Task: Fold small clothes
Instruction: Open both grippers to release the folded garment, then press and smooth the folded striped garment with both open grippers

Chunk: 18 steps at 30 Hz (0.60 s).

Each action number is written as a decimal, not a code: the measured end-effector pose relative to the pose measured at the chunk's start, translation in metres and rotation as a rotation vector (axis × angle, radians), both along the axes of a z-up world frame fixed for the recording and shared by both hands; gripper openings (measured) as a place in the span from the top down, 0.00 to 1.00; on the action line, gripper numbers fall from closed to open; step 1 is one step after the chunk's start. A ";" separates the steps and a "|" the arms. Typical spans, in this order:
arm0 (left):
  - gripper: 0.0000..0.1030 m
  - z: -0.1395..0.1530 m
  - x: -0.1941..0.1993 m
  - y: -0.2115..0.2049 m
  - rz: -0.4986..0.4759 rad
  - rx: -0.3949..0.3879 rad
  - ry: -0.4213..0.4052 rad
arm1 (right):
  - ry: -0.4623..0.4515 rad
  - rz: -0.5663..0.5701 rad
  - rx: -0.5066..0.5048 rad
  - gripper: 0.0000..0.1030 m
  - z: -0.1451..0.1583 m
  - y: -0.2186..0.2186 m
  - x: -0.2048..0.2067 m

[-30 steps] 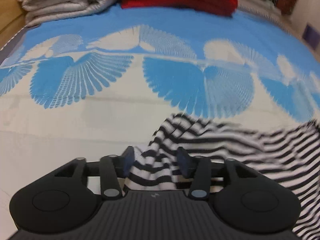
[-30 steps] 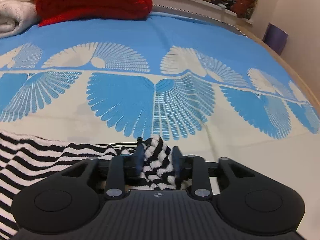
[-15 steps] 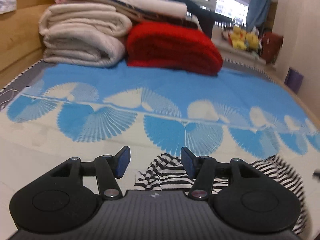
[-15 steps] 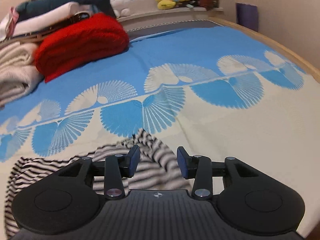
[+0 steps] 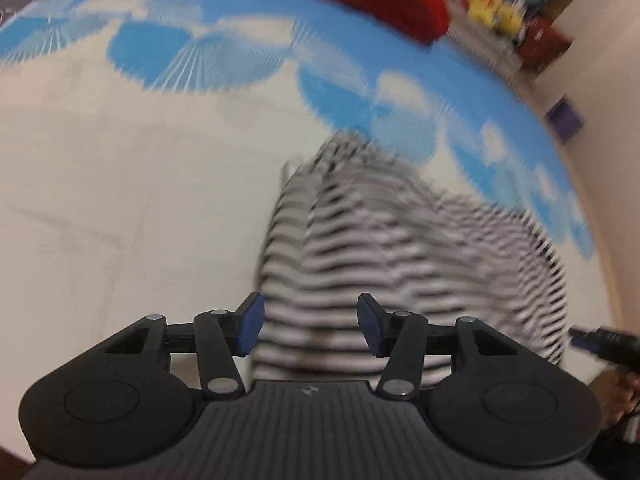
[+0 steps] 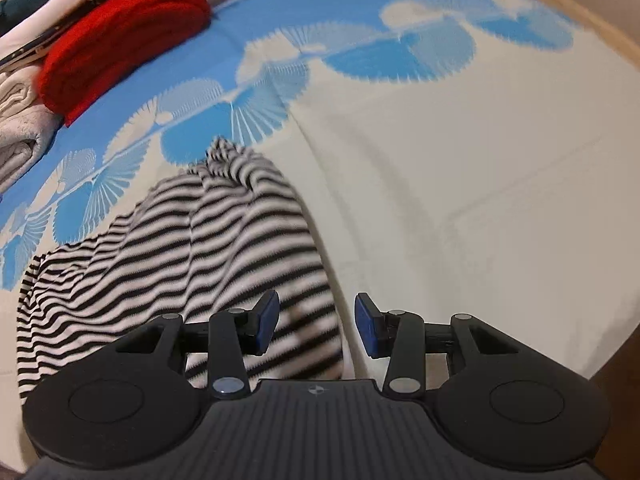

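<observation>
Loosely heaped, the black-and-white striped knit garment (image 6: pixel 180 248) lies on the cream-and-blue fan-patterned bedspread (image 6: pixel 460 152). Both the left gripper (image 5: pixel 310 326) and right gripper (image 6: pixel 316 324) hover over its near edge with fingers spread wide, holding nothing. A fold seems just laid; next comes regripping an edge. Motion blur hides the garment's outline in the left view.

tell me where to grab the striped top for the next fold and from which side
Probably the near right edge of the striped top, just ahead of the open right gripper, coming in from the bare sheet on its right. That edge runs long, fairly straight and uncovered there, while the far end bunches into a peak. The left gripper is open above the near hem.
</observation>
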State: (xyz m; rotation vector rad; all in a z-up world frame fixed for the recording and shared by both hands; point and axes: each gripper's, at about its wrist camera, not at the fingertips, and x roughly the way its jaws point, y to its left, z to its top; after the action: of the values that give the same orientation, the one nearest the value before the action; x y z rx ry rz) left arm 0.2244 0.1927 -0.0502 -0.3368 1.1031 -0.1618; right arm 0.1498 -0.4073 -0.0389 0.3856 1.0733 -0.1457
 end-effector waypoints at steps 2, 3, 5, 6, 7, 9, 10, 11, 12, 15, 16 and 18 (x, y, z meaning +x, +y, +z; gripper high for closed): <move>0.44 -0.012 0.001 0.001 -0.010 0.032 0.070 | 0.030 0.026 0.007 0.58 -0.006 -0.002 0.000; 0.44 -0.017 0.001 0.000 -0.024 0.050 0.092 | 0.040 0.035 0.009 0.58 -0.008 -0.003 -0.001; 0.44 -0.025 0.002 0.001 -0.051 0.071 0.116 | 0.063 0.050 0.013 0.58 -0.013 -0.004 -0.001; 0.44 -0.029 0.003 -0.002 -0.068 0.082 0.133 | 0.075 0.060 0.012 0.58 -0.015 -0.005 -0.002; 0.44 -0.032 0.003 -0.004 -0.083 0.095 0.151 | 0.089 0.074 0.011 0.58 -0.017 -0.005 -0.001; 0.46 -0.039 0.001 -0.013 -0.122 0.135 0.175 | 0.120 0.109 -0.004 0.58 -0.023 -0.002 -0.001; 0.46 -0.040 -0.001 -0.017 -0.144 0.156 0.179 | 0.135 0.132 -0.019 0.58 -0.026 0.000 -0.001; 0.46 -0.043 -0.002 -0.022 -0.160 0.174 0.179 | 0.142 0.151 -0.030 0.58 -0.028 0.002 -0.001; 0.52 -0.044 -0.003 -0.025 -0.176 0.194 0.179 | 0.143 0.171 -0.038 0.58 -0.028 0.004 -0.001; 1.00 -0.046 -0.006 -0.029 -0.209 0.201 0.171 | 0.134 0.212 -0.024 0.70 -0.028 0.009 0.000; 0.99 -0.042 -0.007 -0.028 -0.212 0.208 0.137 | 0.130 0.225 -0.009 0.87 -0.028 0.010 0.000; 1.00 -0.029 -0.010 -0.021 -0.199 0.168 0.063 | 0.103 0.257 -0.017 0.96 -0.022 0.014 -0.002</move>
State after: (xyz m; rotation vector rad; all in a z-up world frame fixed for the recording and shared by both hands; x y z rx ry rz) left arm 0.2143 0.1713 -0.0797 -0.0821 1.2031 -0.2348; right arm 0.1478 -0.3931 -0.0610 0.2242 1.2124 0.0550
